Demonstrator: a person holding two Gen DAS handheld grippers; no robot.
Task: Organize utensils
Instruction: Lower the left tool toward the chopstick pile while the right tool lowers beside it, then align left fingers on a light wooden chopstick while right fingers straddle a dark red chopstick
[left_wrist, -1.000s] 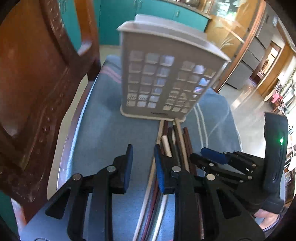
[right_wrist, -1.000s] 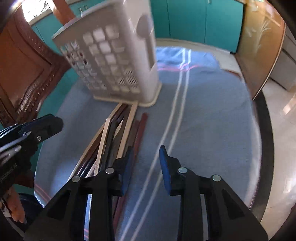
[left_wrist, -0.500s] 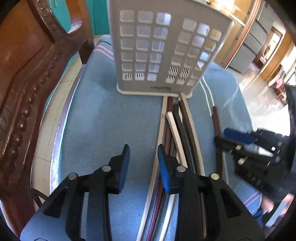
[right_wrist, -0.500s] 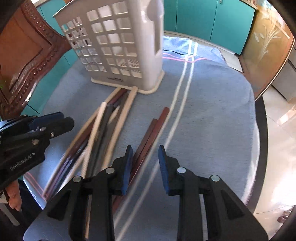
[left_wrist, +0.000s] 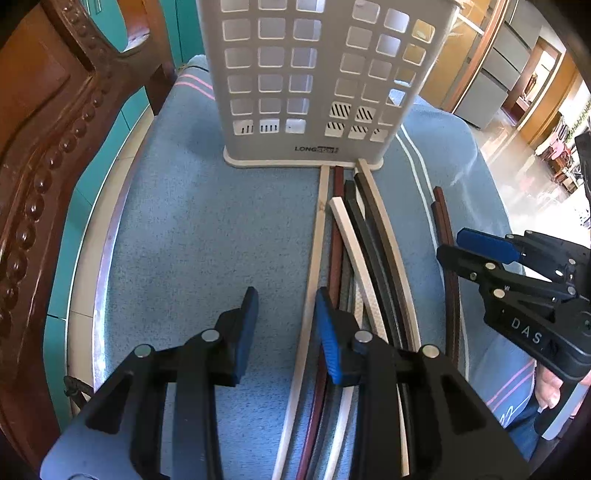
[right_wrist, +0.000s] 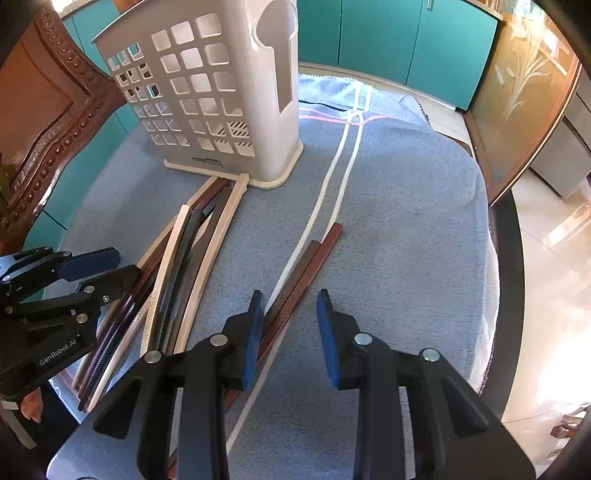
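- The left hand-held gripper (left_wrist: 283, 328) is held open and empty over the blue-clothed tabletop (left_wrist: 177, 236), a chopstick bundle (left_wrist: 354, 236) at its 1 o'clock.
- The right hand-held gripper (right_wrist: 290, 332) is likewise spread open, a reddish-brown pair (right_wrist: 306, 266) lying at 12 o'clock.
- The white holder (right_wrist: 221, 96) is seen upright at 11 o'clock, touched by the bundle's tips.

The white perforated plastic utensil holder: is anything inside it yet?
Through the square holes of the white perforated plastic utensil holder, only light and slotted floor vents show; no sticks are visible. Its top opening is out of view. The chopsticks lie outside on the blue cloth.
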